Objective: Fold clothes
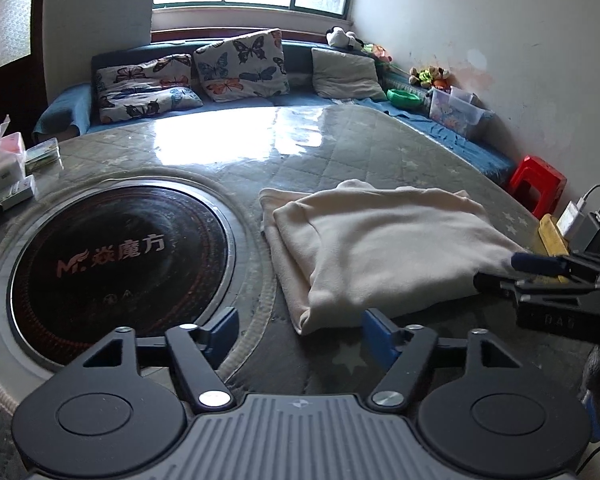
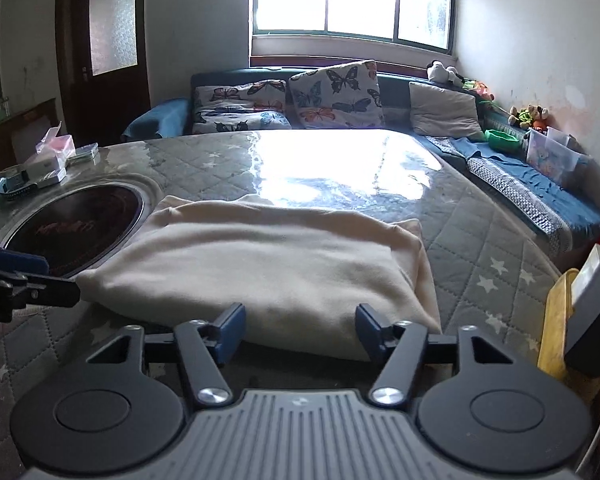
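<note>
A: Going left to right from the round cooktop (image 1: pixel 120 268): what have we got?

B: The left gripper (image 1: pixel 298 330) hovers just to its right, jaws wide and empty, at the near left corner of the cream garment (image 1: pixel 384 248). The garment lies folded into a thick pad on the quilted table (image 1: pixel 340 140), its left edge beside the cooktop's rim.

A: And the right gripper (image 2: pixel 300 330)?

B: It sits further right, at the near edge of the garment, jaws also wide with nothing pinched.

A: So the fold looks set down. What next?

B: Probably smoothing or squaring. I'd keep both tools low, press the near edge flat evenly, and avoid dragging layers apart.
</note>
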Action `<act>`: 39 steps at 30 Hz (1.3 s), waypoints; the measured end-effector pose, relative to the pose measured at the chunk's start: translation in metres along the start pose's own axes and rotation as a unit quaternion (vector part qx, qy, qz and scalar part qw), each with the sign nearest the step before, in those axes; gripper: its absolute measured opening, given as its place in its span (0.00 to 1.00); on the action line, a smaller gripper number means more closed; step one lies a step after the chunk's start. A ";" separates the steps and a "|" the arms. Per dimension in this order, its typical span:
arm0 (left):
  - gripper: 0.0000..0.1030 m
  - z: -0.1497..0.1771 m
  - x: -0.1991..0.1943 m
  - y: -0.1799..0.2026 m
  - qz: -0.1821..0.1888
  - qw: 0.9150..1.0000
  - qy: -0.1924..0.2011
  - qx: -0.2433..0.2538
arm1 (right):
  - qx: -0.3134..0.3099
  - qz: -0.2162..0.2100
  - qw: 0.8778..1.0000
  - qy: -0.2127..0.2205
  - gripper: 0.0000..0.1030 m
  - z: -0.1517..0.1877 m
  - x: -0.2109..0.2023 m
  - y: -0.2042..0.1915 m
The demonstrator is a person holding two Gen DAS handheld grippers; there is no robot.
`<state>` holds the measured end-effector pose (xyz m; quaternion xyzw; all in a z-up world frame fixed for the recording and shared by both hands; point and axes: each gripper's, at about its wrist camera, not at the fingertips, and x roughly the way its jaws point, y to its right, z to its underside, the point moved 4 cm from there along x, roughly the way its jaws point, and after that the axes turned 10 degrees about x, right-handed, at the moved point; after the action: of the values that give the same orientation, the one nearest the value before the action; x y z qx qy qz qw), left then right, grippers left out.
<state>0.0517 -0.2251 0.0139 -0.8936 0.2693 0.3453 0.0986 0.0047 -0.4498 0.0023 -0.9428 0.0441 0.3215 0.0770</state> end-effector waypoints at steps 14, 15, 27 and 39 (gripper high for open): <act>1.00 0.009 -0.022 0.003 -0.013 0.999 0.035 0.007 | 0.004 0.016 1.000 0.019 0.91 0.012 -0.016 -0.017; 1.00 0.011 -0.023 0.002 -0.015 0.999 0.035 0.006 | 0.005 0.017 1.000 0.021 0.94 0.012 -0.018 -0.017; 1.00 0.024 -0.037 0.001 -0.047 0.998 0.046 0.009 | -0.007 0.040 0.999 0.024 1.00 0.028 -0.028 -0.033; 1.00 0.028 -0.059 0.017 -0.083 0.994 0.070 0.034 | 0.022 0.062 0.997 0.033 1.00 0.031 -0.046 -0.034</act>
<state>-0.0097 -0.2043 0.0333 -0.9309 0.2123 0.2634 0.1377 -0.0457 -0.4093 0.0098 -0.9465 0.1119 0.2931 0.0758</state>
